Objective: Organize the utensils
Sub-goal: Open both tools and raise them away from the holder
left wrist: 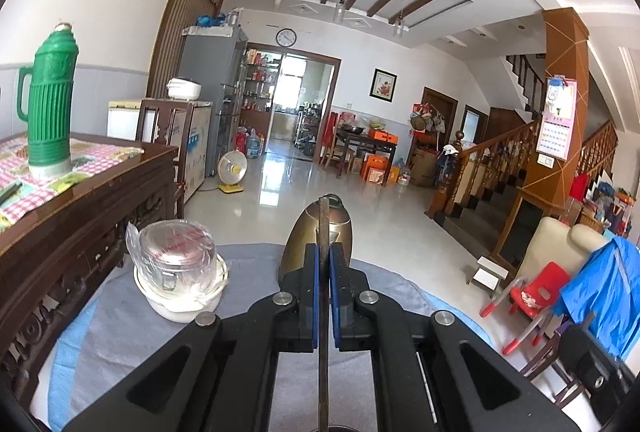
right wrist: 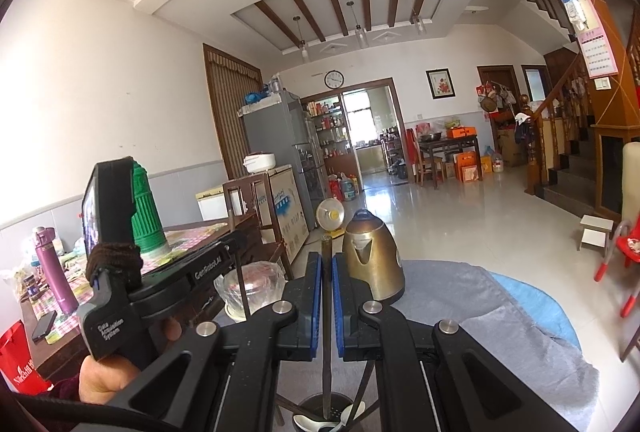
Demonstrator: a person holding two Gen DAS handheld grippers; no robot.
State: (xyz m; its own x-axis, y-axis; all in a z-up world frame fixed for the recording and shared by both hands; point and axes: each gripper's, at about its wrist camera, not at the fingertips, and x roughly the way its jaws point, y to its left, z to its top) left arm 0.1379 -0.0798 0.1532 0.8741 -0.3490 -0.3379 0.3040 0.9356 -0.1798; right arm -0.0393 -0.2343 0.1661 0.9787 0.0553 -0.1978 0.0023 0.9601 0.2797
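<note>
My left gripper [left wrist: 324, 252] is shut on a dark brown chopstick [left wrist: 324, 220] that stands upright between its blue pads. The right gripper [right wrist: 327, 260] is likewise shut on a second dark chopstick [right wrist: 326, 248], also upright. That chopstick's lower end reaches down into a dark round utensil holder [right wrist: 316, 402] at the bottom edge, where white spoons [right wrist: 304, 422] lie. In the right wrist view the left gripper [right wrist: 238, 248] shows at the left, held by a hand, with its thin chopstick [right wrist: 242, 284] hanging down from it.
A brass-coloured kettle [right wrist: 372, 264] stands just behind both grippers on the grey cloth [left wrist: 248, 272]. A plastic-wrapped glass jar [left wrist: 176, 260] sits on a white bowl to the left. A carved wooden table [left wrist: 80, 216] with a green thermos [left wrist: 50, 104] lies beyond.
</note>
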